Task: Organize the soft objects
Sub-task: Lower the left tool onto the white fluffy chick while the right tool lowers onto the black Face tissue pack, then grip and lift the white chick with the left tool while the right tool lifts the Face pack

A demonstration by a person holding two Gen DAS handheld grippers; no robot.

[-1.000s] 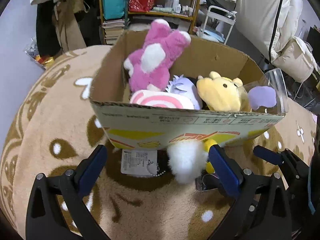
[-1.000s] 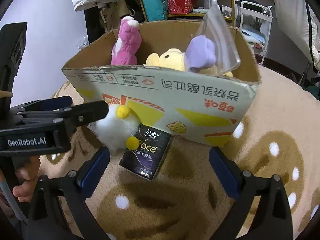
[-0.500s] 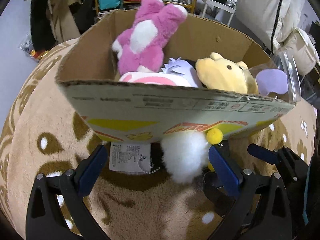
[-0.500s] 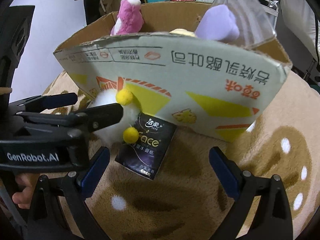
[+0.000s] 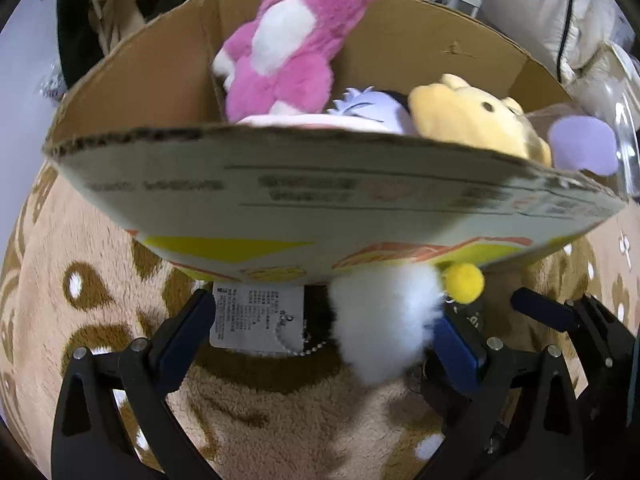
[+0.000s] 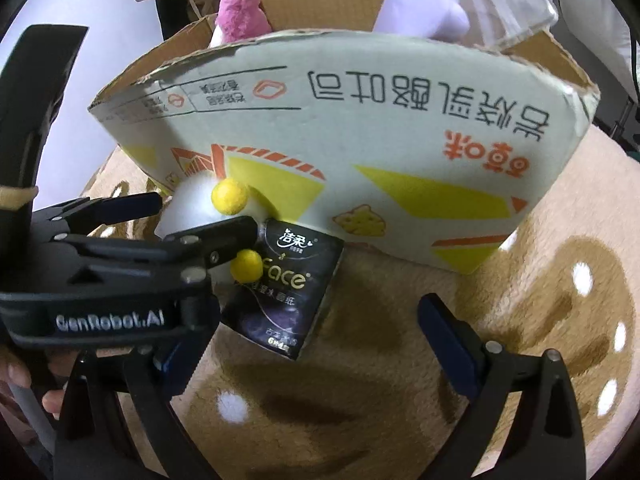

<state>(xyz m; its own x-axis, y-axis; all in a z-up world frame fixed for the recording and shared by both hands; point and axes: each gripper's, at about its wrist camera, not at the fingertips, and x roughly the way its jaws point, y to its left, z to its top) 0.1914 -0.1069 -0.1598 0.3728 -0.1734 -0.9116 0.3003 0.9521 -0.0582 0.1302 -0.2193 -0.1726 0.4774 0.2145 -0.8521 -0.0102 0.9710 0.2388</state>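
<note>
Through your left wrist camera, the cardboard box (image 5: 336, 208) has swung much closer in the last second, its corrugated rim now filling the view. Your left gripper (image 5: 320, 332) stands apart around the fluffy white toy (image 5: 384, 320) (yellow pompoms attached), so the grab seems imminent. From the right wrist, your right gripper (image 6: 304, 356) gapes empty over shaggy tan carpet (image 6: 520, 320), near a glossy black tissue pack (image 6: 288, 296).

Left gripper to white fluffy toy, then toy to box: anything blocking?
Nothing visible blocks the left gripper; the white fluffy toy sits between its open fingers. The cardboard box's near wall rises between toy and opening, so it must go over the rim.
</note>
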